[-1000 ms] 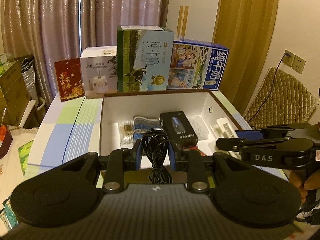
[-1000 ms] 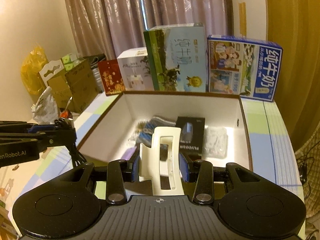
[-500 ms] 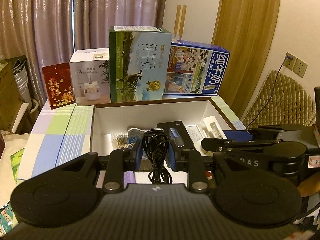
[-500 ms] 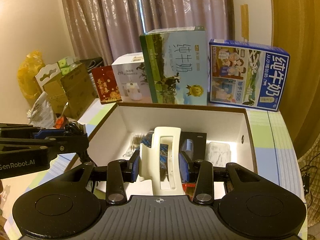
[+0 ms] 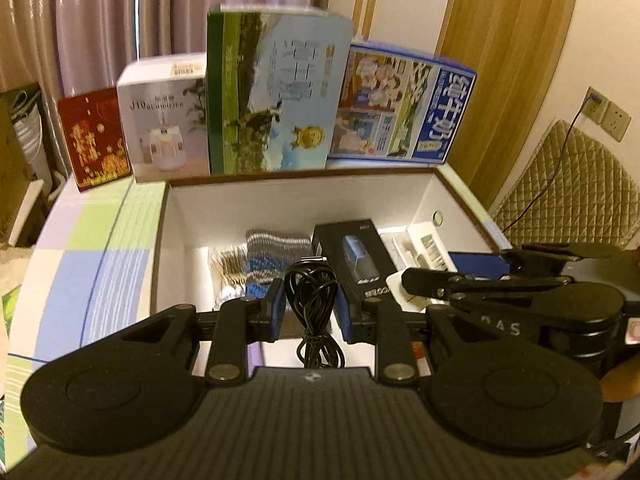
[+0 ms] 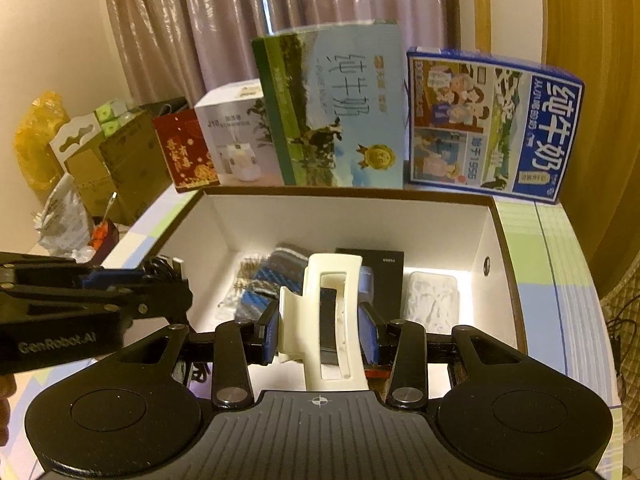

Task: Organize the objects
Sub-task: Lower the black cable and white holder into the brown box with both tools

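My left gripper (image 5: 311, 307) is shut on a coiled black cable (image 5: 314, 312), held over the near edge of an open white box (image 5: 280, 200). My right gripper (image 6: 319, 330) is shut on a cream hair claw clip (image 6: 326, 320), also above the box's near edge. Inside the box lie a striped knitted cloth (image 5: 272, 254), a bundle of cotton swabs (image 5: 230, 266), a black product box (image 5: 356, 256) and a clear packet (image 6: 430, 298). In the left wrist view the right gripper (image 5: 412, 280) reaches in from the right. The right wrist view shows the left gripper (image 6: 168, 276) at the left.
Behind the white box stand a red packet (image 5: 94, 144), a white carton (image 5: 168, 116), a tall green milk carton (image 5: 276, 96) and a blue milk carton (image 5: 404, 108). A checked cloth (image 5: 92, 260) covers the table. Cardboard boxes (image 6: 104, 160) stand off the left side, a padded chair (image 5: 568, 192) at the right.
Both grippers have moved closer to the box, still shut on the cable and the hair clip. The left view has tilted down over the box interior.
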Tool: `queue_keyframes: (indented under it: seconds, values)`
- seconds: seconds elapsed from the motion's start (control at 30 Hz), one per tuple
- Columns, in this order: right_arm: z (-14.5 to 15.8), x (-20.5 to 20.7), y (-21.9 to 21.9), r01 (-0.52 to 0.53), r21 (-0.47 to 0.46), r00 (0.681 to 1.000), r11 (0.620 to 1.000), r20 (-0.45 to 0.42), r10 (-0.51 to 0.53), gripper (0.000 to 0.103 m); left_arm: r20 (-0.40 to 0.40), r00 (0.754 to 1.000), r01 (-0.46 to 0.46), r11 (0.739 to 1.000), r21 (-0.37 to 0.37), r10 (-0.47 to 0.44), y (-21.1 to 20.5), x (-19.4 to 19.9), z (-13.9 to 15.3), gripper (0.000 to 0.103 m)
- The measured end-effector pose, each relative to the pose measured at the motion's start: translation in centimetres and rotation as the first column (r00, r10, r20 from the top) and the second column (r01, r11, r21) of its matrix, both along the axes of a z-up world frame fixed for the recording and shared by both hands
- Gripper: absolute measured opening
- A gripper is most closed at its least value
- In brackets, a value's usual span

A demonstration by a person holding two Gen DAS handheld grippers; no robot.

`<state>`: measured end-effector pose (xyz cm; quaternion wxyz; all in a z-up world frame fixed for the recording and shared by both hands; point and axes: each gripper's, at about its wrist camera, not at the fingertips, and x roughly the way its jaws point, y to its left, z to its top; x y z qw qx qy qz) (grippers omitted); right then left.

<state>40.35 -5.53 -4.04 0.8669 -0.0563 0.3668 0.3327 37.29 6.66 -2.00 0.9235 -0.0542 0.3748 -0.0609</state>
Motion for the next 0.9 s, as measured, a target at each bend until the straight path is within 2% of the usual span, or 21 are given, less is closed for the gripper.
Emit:
queue_keyframes:
  seconds: [0.3, 0.57, 0.63, 0.7, 0.9]
  values:
    - [-1.8, 1.5, 0.2, 0.017, -0.022, 0.999, 1.0, -0.046, -0.018, 0.038, -0.132, 0.991, 0.008, 1.0, -0.029, -0.012, 0.0, 2.6, -4.2, 0.022]
    - [-2.8, 2.1, 0.7, 0.015, -0.028, 0.997, 0.999, -0.072, -0.017, 0.038, -0.221, 0.975, 0.016, 1.0, -0.018, -0.019, 0.3, 4.5, -6.5, 0.024]
    - [-3.0, 2.2, 0.8, 0.012, -0.028, 0.997, 1.0, -0.076, -0.014, 0.038, -0.226, 0.974, 0.009, 1.0, -0.009, -0.011, 0.6, 4.8, -6.6, 0.029]
    - [-3.1, 2.2, 1.0, 0.007, -0.027, 0.997, 1.0, -0.08, -0.009, 0.038, -0.22, 0.975, 0.001, 1.0, -0.01, -0.003, 0.9, 4.9, -6.4, 0.041]
    - [-3.4, 2.1, 1.7, -0.017, -0.022, 0.995, 1.0, -0.099, 0.015, 0.038, -0.183, 0.983, -0.023, 1.0, 0.0, 0.023, 2.2, 5.3, -5.1, 0.048]
